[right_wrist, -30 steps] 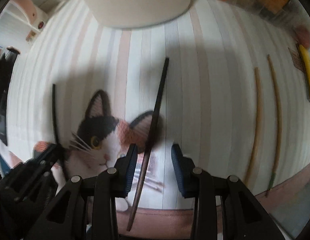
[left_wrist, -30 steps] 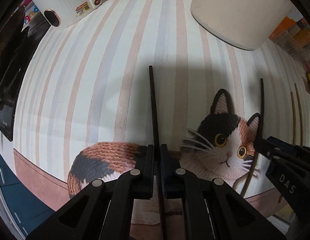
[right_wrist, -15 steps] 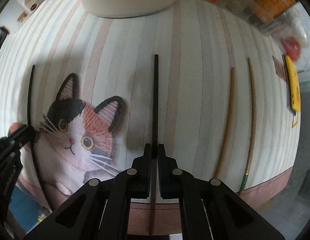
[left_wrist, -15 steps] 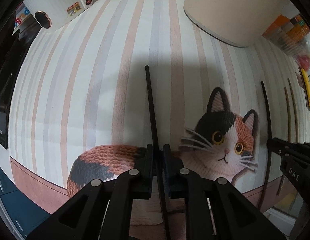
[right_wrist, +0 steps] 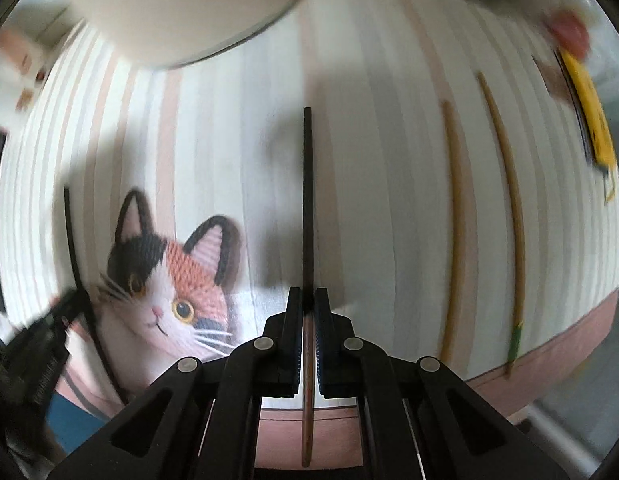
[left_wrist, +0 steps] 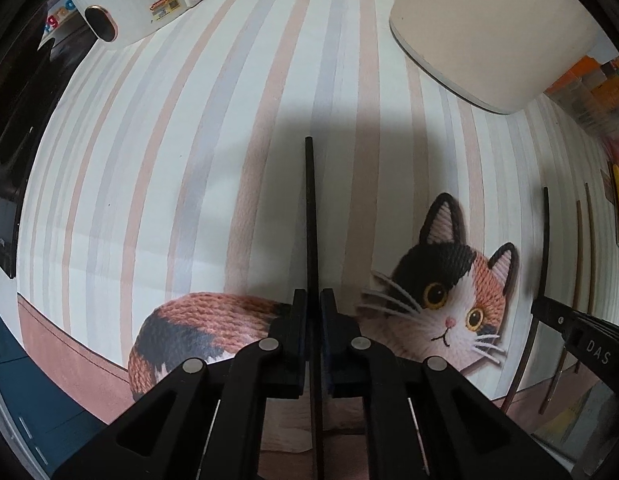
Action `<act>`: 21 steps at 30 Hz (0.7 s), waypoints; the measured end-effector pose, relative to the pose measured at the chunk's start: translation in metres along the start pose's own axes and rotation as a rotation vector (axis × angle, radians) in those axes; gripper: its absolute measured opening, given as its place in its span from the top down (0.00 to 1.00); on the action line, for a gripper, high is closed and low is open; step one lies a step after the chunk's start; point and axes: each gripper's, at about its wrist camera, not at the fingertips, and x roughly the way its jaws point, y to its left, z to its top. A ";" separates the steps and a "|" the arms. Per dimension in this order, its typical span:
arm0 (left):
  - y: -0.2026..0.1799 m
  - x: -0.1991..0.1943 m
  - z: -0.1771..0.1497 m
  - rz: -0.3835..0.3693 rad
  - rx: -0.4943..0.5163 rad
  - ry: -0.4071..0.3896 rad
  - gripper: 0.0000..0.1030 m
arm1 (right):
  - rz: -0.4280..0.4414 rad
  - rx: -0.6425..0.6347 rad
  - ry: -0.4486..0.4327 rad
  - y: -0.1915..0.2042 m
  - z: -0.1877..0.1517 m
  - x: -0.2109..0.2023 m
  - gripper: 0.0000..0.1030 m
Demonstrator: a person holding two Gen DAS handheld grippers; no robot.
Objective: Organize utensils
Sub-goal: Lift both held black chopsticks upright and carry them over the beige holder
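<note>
The right tool (right_wrist: 308, 300) has since clamped its dark chopstick (right_wrist: 307, 200); the left tool (left_wrist: 313, 304) grips another dark chopstick (left_wrist: 310, 220); next, I judge, both go to the cream holder (left_wrist: 489, 28) at the surface's far edge.

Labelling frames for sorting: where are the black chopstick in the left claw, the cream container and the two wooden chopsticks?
black chopstick (left_wrist: 310, 216), left wrist, shaft
cream container (left_wrist: 489, 28), left wrist, side wall
wooden chopsticks (right_wrist: 455, 216), right wrist, left stick's shaft

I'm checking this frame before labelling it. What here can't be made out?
- Cream container: top cut off by the edge in both wrist views, so its inside is unseen.
- Both black chopsticks: gripped section hidden by fingers.
- Clutter at upper right: blurred in the right wrist view.
- Label on the white device: too small to read, left wrist view.
</note>
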 end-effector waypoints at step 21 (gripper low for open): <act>-0.030 -0.001 0.012 0.058 -0.032 -0.045 0.97 | -0.004 -0.037 -0.041 -0.007 0.011 -0.021 0.95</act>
